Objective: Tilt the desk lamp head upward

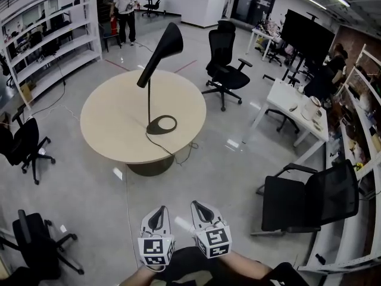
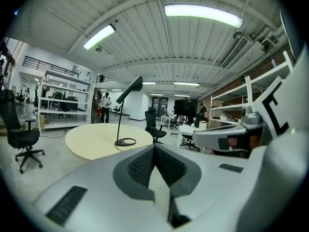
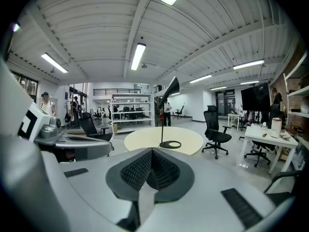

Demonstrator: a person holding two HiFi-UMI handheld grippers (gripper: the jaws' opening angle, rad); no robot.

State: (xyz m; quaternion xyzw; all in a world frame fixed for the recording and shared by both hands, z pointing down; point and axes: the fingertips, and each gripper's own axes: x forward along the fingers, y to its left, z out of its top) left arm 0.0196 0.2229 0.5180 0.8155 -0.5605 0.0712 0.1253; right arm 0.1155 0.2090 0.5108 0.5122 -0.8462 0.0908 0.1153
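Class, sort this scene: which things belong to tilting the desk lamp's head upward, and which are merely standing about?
Belongs to the job: desk lamp, lamp head, left hand-held gripper, right hand-held gripper (both shut, well short of the lamp).

Just standing about: round table, office chair, shelving, white desk.

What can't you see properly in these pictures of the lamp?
Bulb: in the head view the lamp head hides it with its own shade; in both gripper views it is too small.
Cord's end: in the head view the lamp cord drops over the table edge and thins out of sight.
Hands: in the head view the left gripper and right gripper cover them.
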